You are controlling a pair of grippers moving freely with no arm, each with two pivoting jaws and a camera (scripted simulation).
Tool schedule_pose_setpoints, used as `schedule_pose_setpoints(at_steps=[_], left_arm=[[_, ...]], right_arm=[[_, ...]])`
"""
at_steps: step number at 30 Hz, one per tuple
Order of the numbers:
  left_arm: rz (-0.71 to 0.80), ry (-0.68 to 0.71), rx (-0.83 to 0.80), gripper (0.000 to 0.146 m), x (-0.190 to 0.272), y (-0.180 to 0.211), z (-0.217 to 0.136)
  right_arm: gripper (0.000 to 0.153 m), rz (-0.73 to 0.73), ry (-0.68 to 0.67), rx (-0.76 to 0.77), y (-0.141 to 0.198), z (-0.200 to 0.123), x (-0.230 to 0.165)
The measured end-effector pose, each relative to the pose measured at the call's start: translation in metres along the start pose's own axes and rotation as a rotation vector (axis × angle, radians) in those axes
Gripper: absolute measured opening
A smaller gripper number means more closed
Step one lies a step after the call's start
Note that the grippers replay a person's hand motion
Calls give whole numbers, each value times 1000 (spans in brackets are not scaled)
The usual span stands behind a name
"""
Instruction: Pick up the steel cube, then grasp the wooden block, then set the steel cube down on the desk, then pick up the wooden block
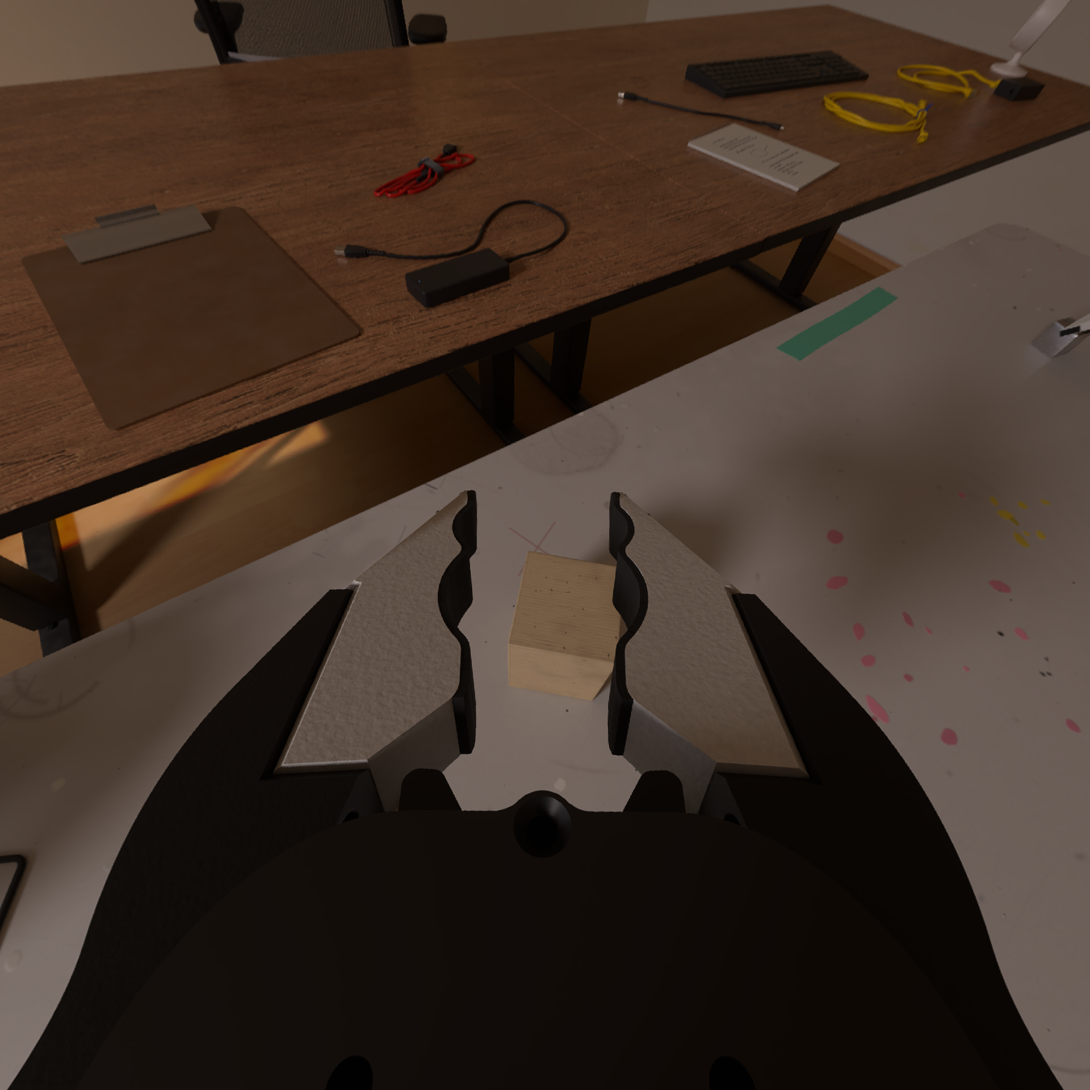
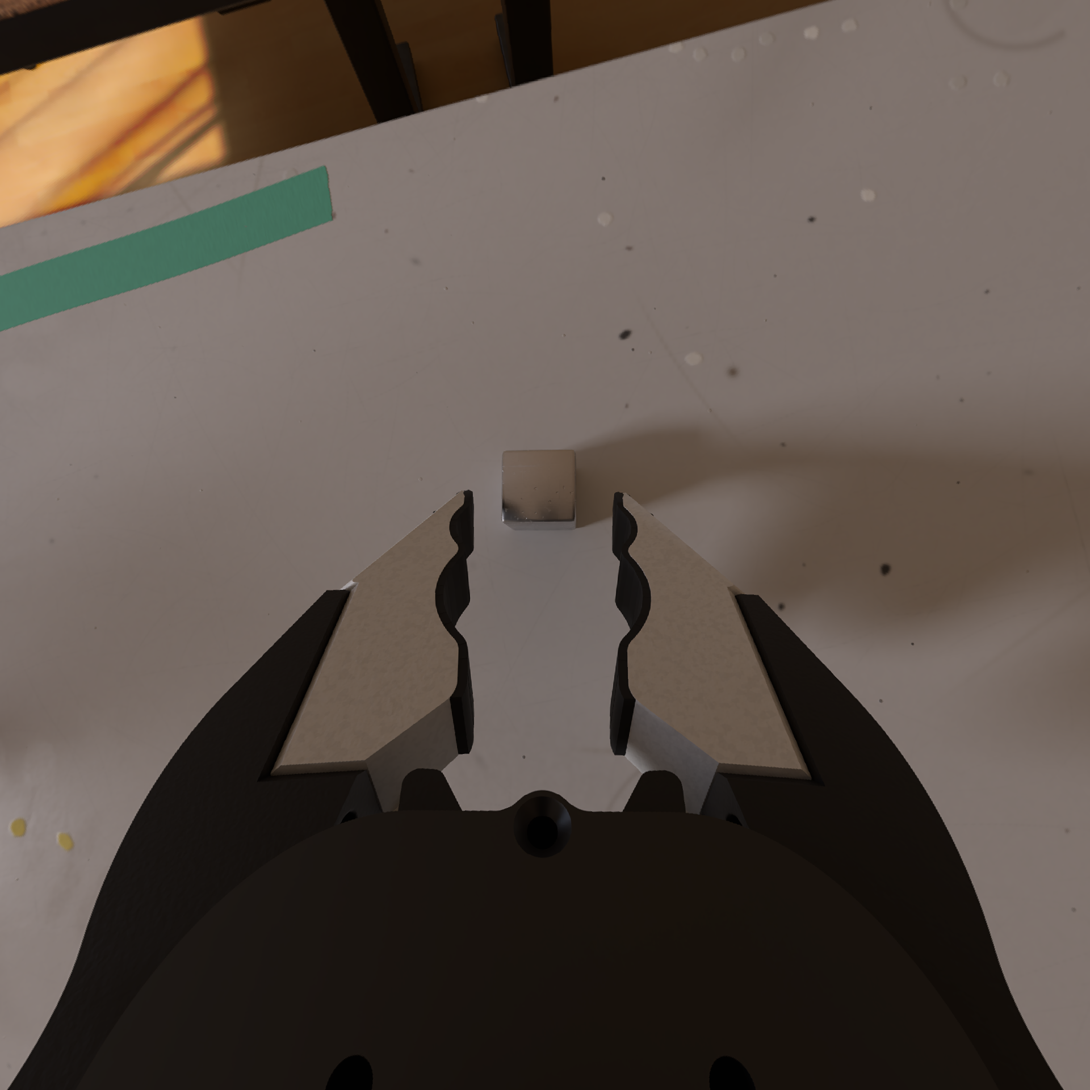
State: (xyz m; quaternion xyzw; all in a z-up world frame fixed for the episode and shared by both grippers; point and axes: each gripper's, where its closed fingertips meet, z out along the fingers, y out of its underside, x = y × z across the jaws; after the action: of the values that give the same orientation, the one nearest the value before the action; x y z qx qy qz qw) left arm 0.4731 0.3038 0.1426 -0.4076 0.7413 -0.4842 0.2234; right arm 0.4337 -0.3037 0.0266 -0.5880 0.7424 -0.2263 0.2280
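In the left wrist view a pale wooden block (image 1: 560,625) lies on the white desk (image 1: 826,531). My left gripper (image 1: 542,501) is open and hovers over the block, which sits between the two fingers, close to the right finger. In the right wrist view a small shiny steel cube (image 2: 538,488) stands on the white desk (image 2: 767,295). My right gripper (image 2: 542,501) is open, with its fingertips on either side of the cube's near face, apart from it. The cube and the other gripper's tip show far right in the left wrist view (image 1: 1059,345).
A strip of green tape (image 2: 159,250) lies on the white desk, left of the cube; it also shows in the left wrist view (image 1: 837,323). Beyond the desk's far edge stands a brown table (image 1: 619,194) with a clipboard (image 1: 189,312), cables, a black adapter (image 1: 457,276) and a keyboard (image 1: 775,72).
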Motion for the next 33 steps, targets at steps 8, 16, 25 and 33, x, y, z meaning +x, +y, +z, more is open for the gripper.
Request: schedule_pose_setpoints(at_steps=[8, 16, 25, 33], left_arm=[[64, -8, -42, 46, 8, 15, 12], [72, 0, -51, 66, 12, 18, 14], [62, -2, -58, 66, 8, 23, 19], [109, -57, 25, 66, -6, 24, 29]], right_arm=[[52, 11, -11, -45, 6, 11, -2], [27, 3, -24, -54, 5, 16, -2], [28, 1, -184, 14, -8, -13, -21], [27, -176, -1490, 279, -15, -200, -169]])
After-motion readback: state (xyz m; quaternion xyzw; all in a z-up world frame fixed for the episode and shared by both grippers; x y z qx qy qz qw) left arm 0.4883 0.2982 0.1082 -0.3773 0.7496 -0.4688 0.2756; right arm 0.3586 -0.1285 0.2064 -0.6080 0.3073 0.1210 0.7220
